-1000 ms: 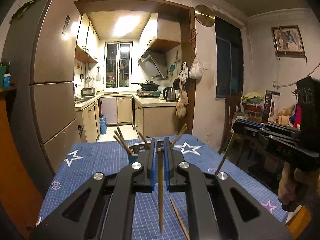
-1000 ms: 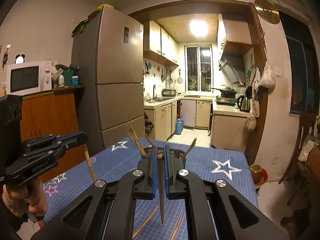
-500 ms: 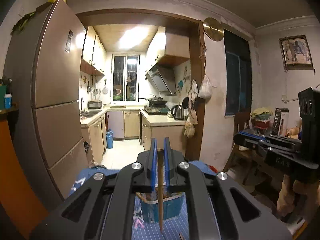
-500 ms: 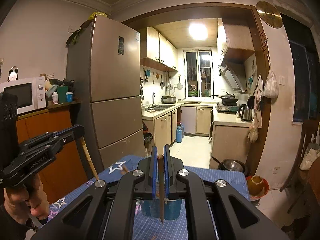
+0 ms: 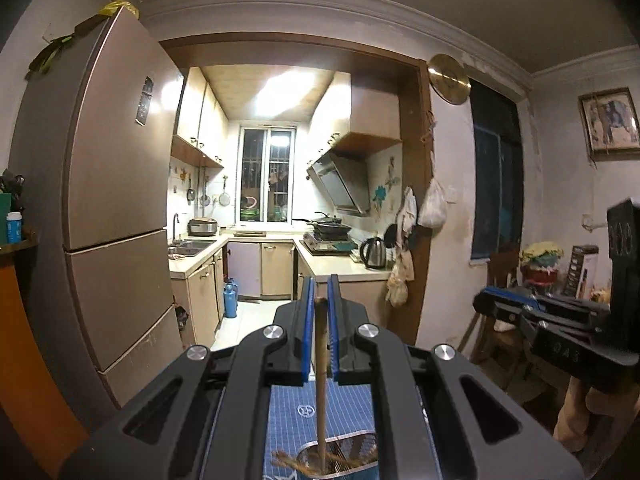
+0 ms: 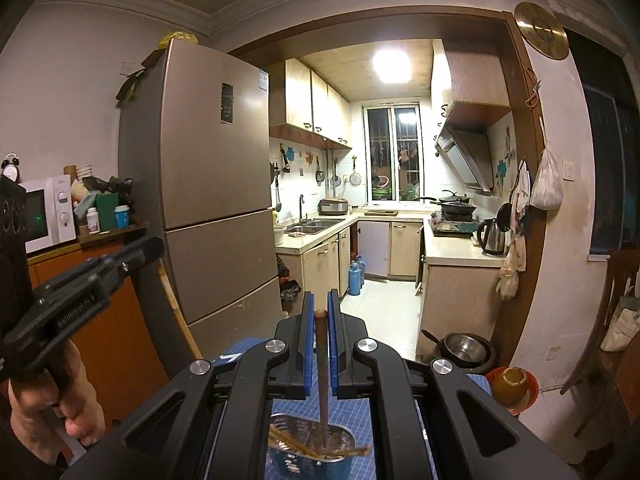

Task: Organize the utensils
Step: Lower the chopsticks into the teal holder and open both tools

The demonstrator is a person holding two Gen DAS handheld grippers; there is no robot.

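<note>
My left gripper (image 5: 320, 300) is shut on a light wooden chopstick (image 5: 321, 376) that hangs upright, its lower end inside the metal utensil holder (image 5: 352, 446) below. My right gripper (image 6: 321, 312) is shut on a darker chopstick (image 6: 323, 380), also upright, its lower end in the same holder (image 6: 296, 426), which holds several other chopsticks. The right gripper also shows in the left wrist view (image 5: 480, 304), and the left gripper shows at the left of the right wrist view (image 6: 154, 246) with its chopstick (image 6: 176, 304).
The holder stands on a blue star-pattern tablecloth (image 5: 292, 412). A tall fridge (image 6: 208, 184) stands to the left, beside an orange cabinet with a microwave (image 6: 44, 212). Pots (image 6: 466, 350) sit on the floor at the right. The kitchen lies beyond.
Both grippers have risen and tilted up with their chopsticks. The table has dropped out of view and the chopstick ends now reach into the holder.
</note>
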